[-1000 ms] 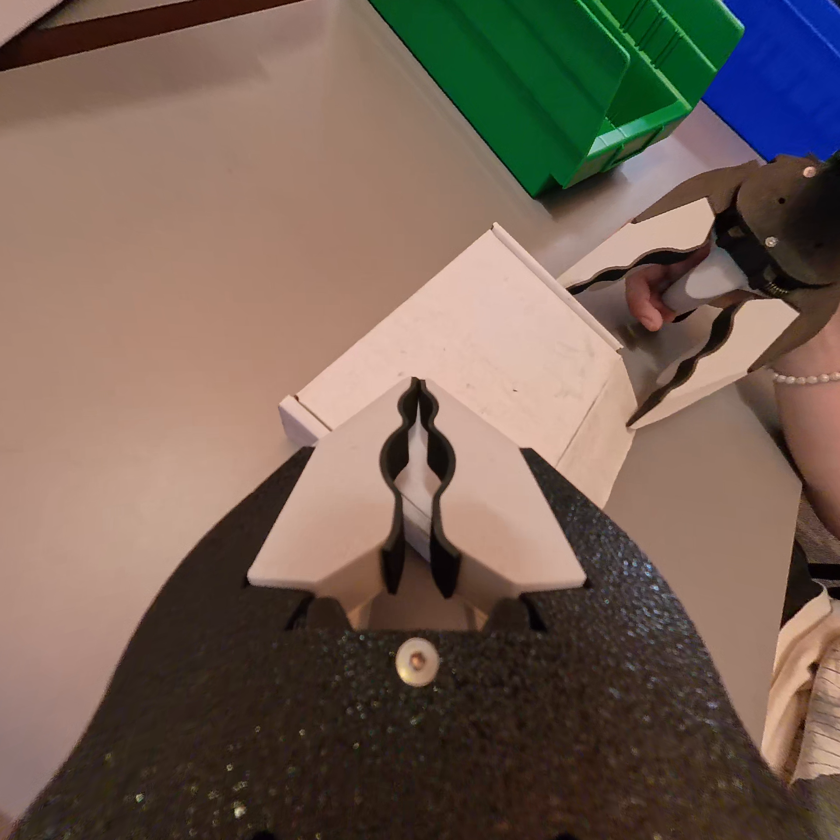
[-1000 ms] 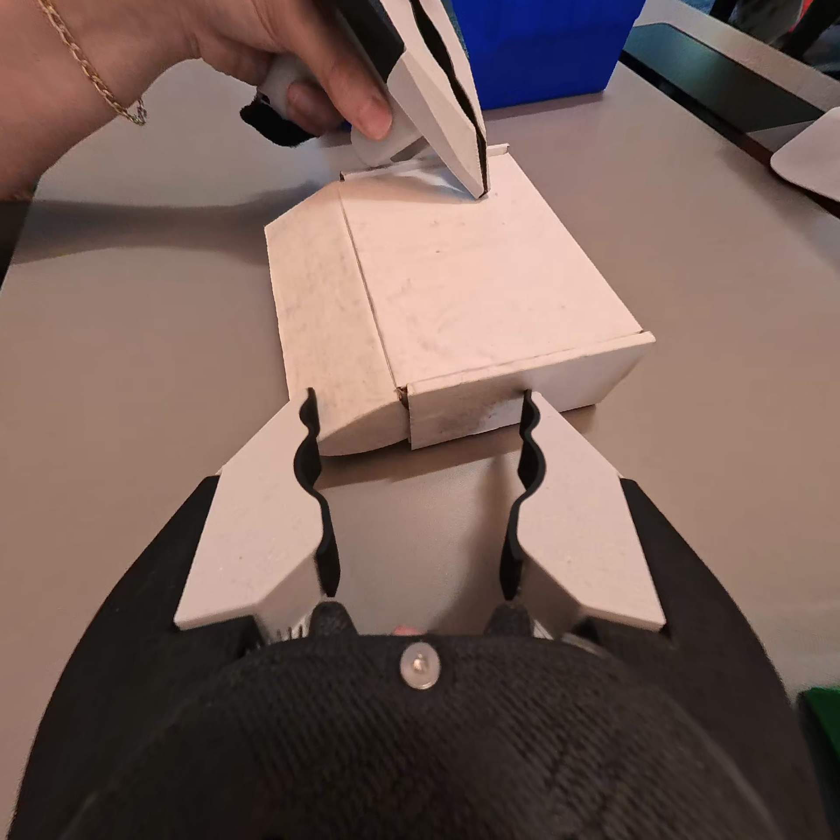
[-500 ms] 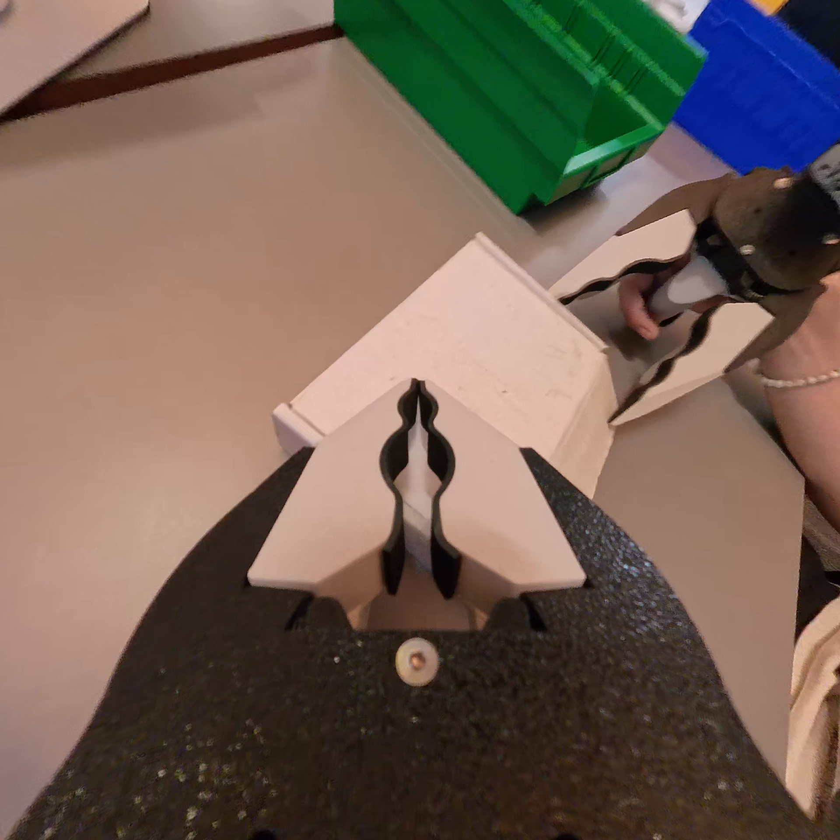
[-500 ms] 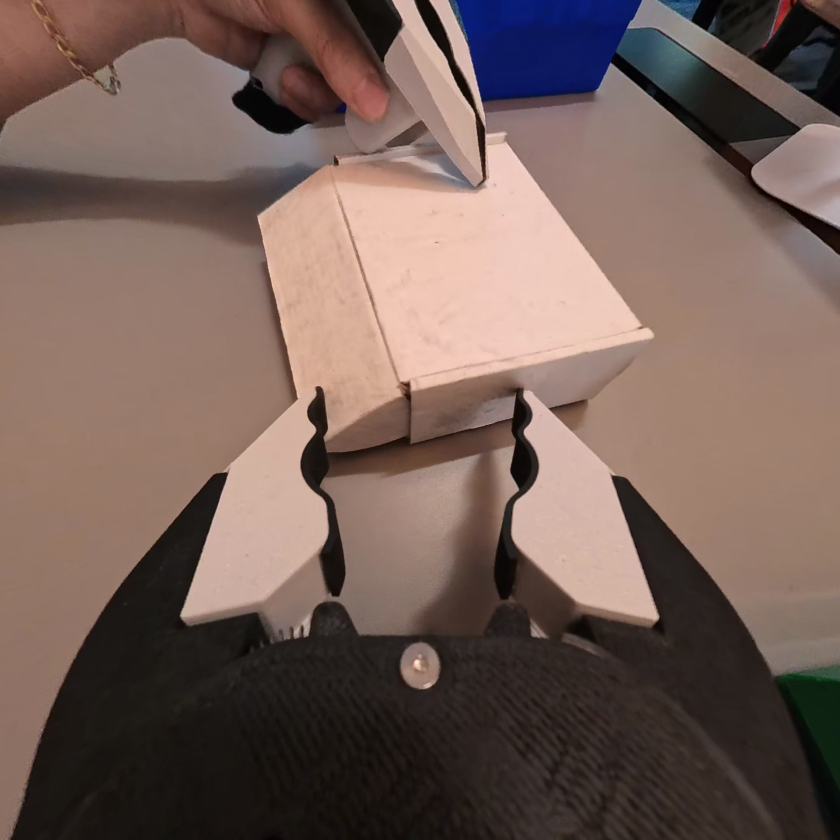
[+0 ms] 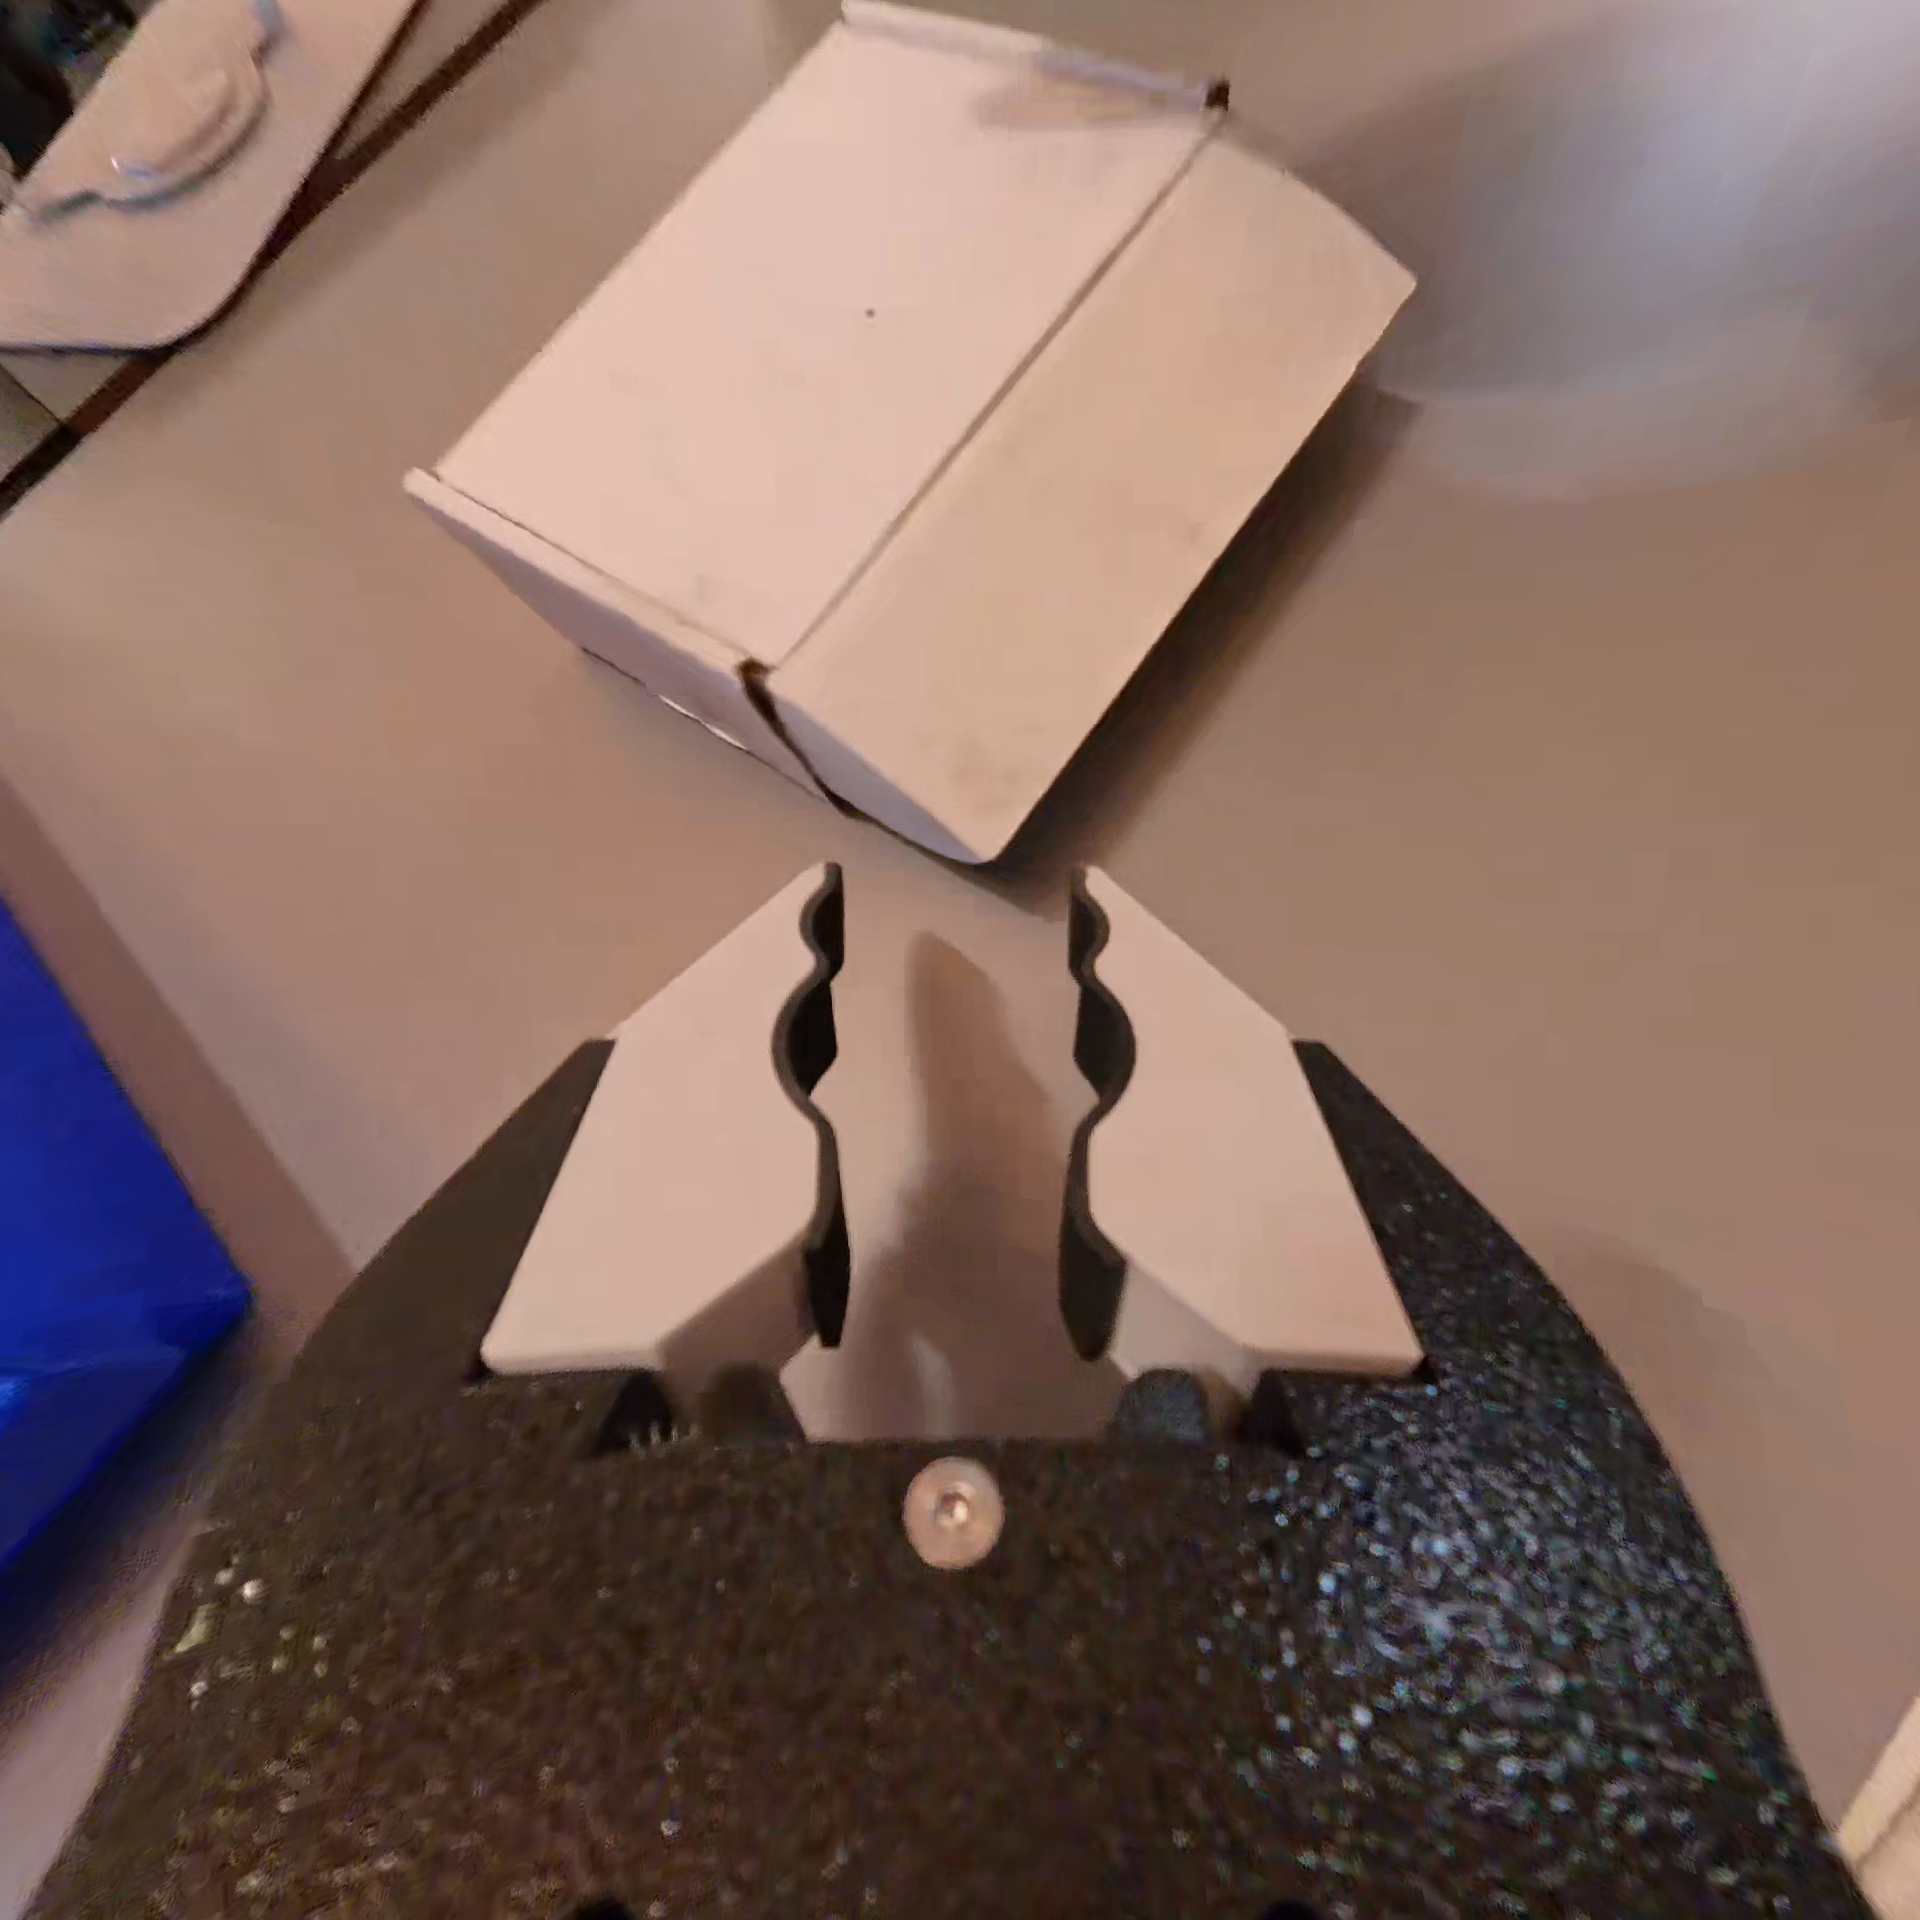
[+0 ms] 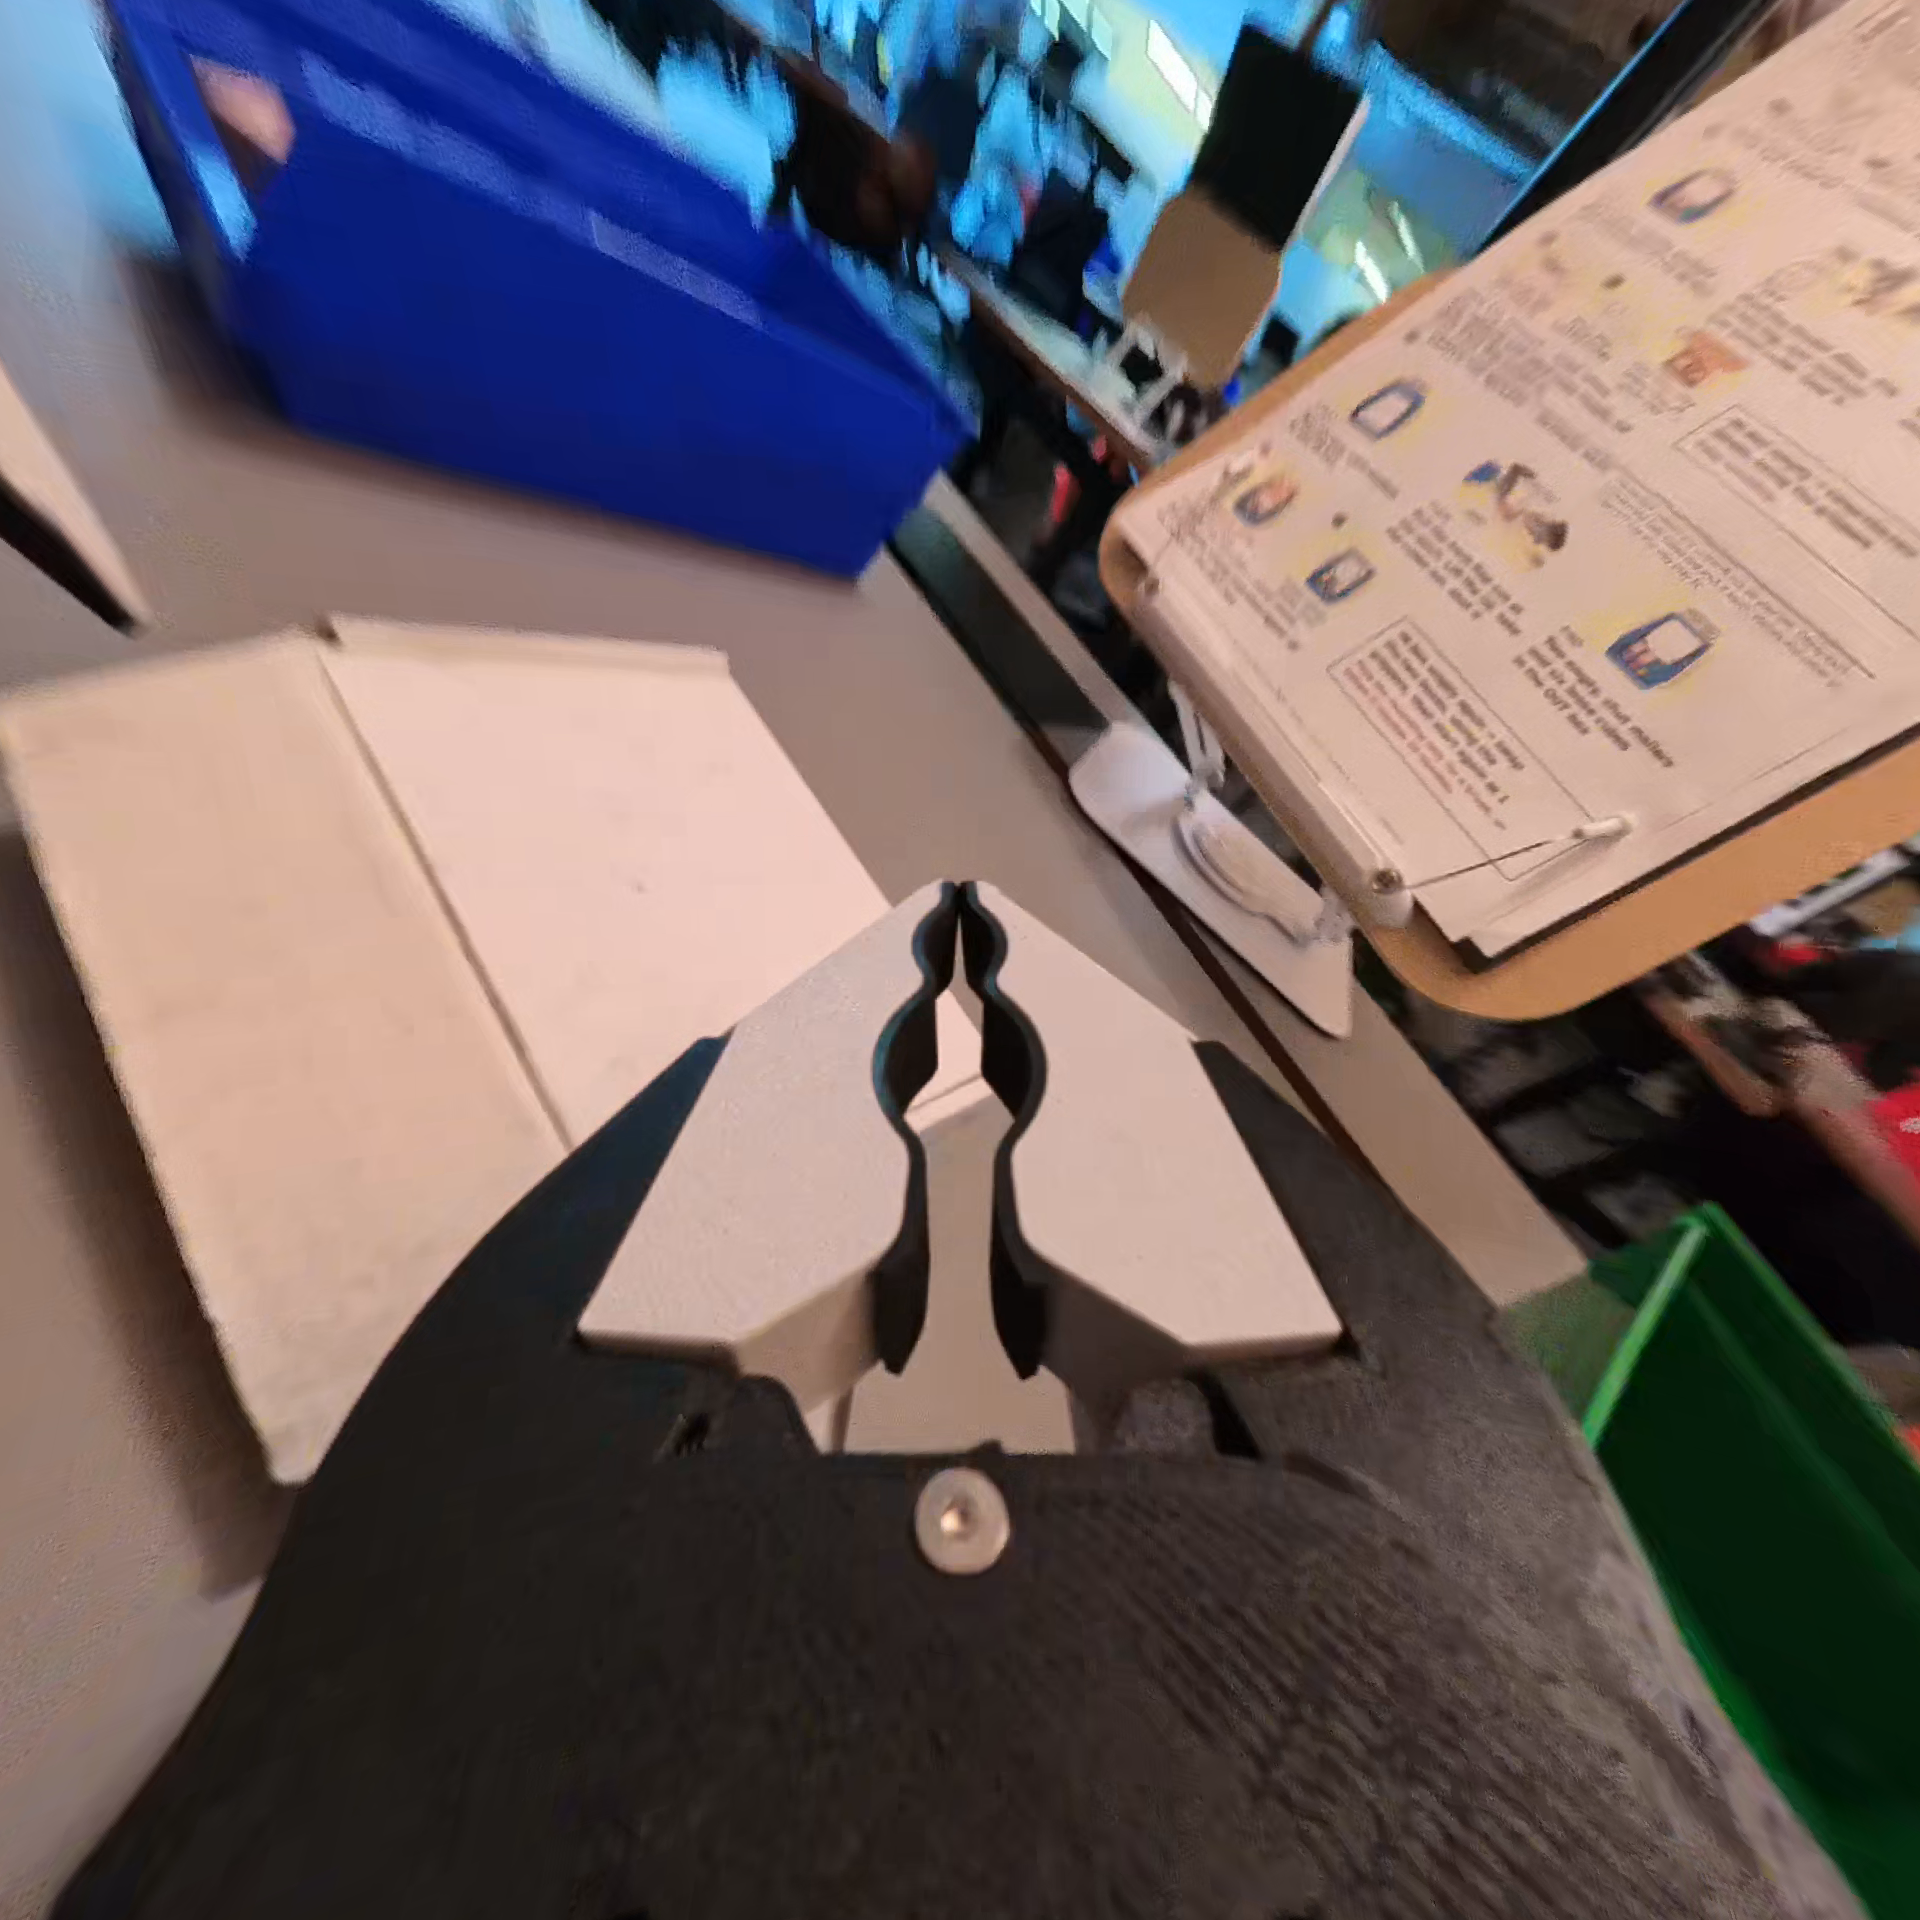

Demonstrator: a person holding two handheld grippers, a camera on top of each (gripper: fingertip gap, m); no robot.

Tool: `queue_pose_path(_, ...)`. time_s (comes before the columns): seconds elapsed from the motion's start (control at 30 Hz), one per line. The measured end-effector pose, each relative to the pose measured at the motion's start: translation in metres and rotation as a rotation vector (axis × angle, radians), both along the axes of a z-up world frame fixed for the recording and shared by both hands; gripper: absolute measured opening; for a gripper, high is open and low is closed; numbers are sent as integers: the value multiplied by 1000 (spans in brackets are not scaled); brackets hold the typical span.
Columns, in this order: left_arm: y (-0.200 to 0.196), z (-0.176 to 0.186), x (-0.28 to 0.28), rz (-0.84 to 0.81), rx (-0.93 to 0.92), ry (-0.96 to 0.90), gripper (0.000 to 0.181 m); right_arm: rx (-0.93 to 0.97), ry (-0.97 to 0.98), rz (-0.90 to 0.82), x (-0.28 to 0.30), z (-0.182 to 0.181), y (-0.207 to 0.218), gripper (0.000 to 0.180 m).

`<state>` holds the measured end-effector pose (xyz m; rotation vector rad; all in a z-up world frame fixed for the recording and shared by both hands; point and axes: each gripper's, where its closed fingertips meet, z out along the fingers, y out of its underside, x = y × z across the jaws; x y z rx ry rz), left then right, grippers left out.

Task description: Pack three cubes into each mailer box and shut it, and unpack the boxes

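Only the right wrist view shows a clipboard [image 6: 1558, 540] and green bin [image 6: 1787, 1507]. The closed mailer box [image 5: 914, 436] lies on the table [image 5: 1558, 831] just ahead of the spread left gripper [image 5: 956, 894]. The right gripper [image 6: 958, 914], pressed together and empty, hovers above the box's near corner.

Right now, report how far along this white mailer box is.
Looks done: the white cardboard mailer box lies on the grey table with its lid down; whether cubes are inside cannot be seen. In hand: nothing. The left gripper is open just short of a box corner, and the right gripper is shut over the lid, seemingly empty. Left: unclear; the blue plastic bin and green bin stand by.
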<state>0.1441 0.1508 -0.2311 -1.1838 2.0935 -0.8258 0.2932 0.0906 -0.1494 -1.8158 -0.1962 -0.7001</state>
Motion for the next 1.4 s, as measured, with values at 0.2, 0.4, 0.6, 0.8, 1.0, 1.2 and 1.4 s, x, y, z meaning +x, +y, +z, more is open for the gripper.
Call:
queue_pose_path(0.2,-17,-21,12,58,-83,90,39,-235,-142,-67,7,-42,8,0)
queue_pose_path(0.4,-21,-23,8,41,-164,113,40,-266,-59,-70,9,-49,4,0)
queue_pose_path(0.6,-20,-24,9,21,-156,114,39,-297,-102,-98,10,-49,4,0)
queue_pose_path(0.8,-14,-10,4,-46,-227,108,47,-63,167,-68,1,-20,-20,27)
queue_pose_path(1.0,12,12,20,-86,-287,49,79,-130,504,190,-44,-31,-47,80)
queue_pose_path(1.2,13,7,49,-194,-261,78,80,-286,575,218,-34,-70,-46,84)
queue_pose_path(1.4,11,4,62,-259,-201,33,72,-269,485,288,-36,-73,-38,63)
